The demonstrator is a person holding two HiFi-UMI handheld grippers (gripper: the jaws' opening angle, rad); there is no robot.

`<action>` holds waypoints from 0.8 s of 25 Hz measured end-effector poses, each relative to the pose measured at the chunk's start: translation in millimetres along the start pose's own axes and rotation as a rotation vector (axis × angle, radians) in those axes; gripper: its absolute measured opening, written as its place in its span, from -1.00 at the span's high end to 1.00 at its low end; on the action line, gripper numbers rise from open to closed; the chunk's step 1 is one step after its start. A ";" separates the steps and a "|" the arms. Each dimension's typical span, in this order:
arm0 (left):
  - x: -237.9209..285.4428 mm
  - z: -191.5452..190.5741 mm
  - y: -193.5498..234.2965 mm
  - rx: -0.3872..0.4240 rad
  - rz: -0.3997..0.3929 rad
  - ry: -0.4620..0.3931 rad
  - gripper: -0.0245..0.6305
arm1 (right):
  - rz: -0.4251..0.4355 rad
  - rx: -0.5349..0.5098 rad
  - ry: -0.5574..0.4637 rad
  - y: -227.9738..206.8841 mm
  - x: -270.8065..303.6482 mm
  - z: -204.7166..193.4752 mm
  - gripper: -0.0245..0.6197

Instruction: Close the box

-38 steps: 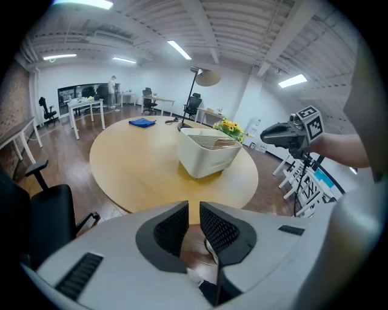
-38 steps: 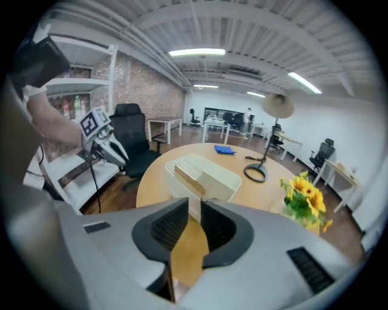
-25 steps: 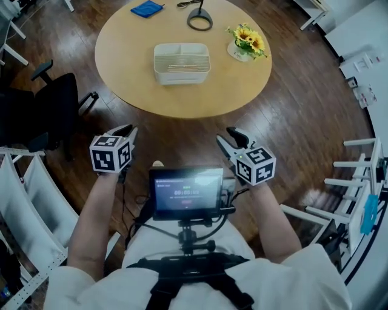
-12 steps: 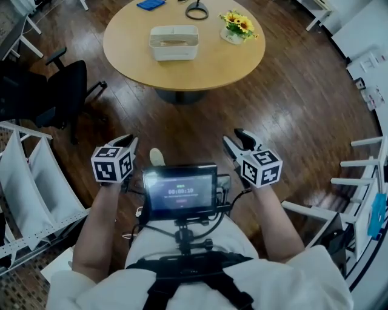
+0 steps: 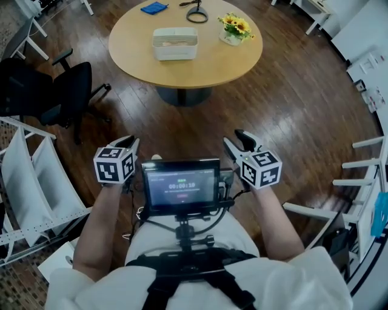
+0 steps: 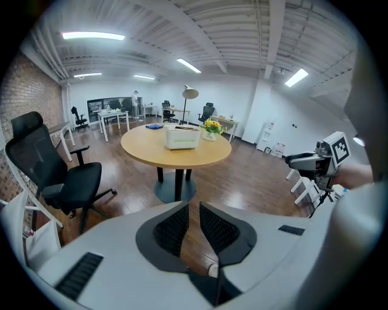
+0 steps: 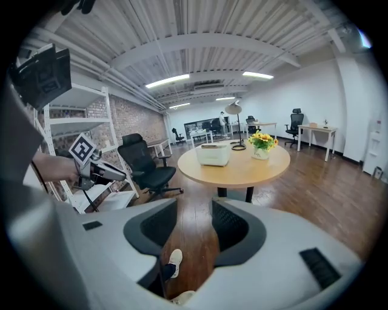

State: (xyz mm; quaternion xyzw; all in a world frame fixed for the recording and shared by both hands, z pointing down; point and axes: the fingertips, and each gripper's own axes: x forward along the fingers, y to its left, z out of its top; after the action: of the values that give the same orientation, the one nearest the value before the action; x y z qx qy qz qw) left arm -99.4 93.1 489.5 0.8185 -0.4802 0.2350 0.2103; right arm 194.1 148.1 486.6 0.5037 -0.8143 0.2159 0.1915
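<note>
The white box (image 5: 175, 43) stands on a round wooden table (image 5: 206, 63), far ahead of both grippers; its top looks open with light contents showing. It also shows in the left gripper view as the white box (image 6: 182, 137) and in the right gripper view as the white box (image 7: 213, 154). My left gripper (image 5: 130, 141) is held low by the chest, its jaws a narrow gap apart (image 6: 194, 209) with nothing in them. My right gripper (image 5: 233, 137) stands wide open and empty (image 7: 194, 206).
On the table are a vase of yellow flowers (image 5: 235, 28), a blue cloth (image 5: 154, 8) and a lamp base (image 5: 196, 11). A black office chair (image 5: 48, 97) stands left, white shelving (image 5: 30, 181) beside it, white racks (image 5: 364, 175) right. A monitor (image 5: 180, 186) hangs at the chest.
The table and box have slid up the head view and shrunk. Both grippers stay in front of the chest, a little lower in the picture, holding nothing.
</note>
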 end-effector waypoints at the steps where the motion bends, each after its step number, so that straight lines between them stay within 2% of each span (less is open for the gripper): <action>1: 0.1 -1.4 -0.1 -0.004 0.000 0.000 0.73 | 0.000 -0.004 0.002 0.5 0.1 -0.2 0.34; 20: -2.7 -25.0 -4.0 -0.044 0.011 0.012 0.73 | 0.012 -0.037 0.044 3.7 -1.1 -11.5 0.34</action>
State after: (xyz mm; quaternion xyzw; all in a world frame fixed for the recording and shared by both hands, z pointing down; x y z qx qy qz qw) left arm -101.6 111.0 507.5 0.8098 -0.4883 0.2303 0.2298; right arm 192.3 156.6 495.0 0.4903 -0.8167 0.2128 0.2174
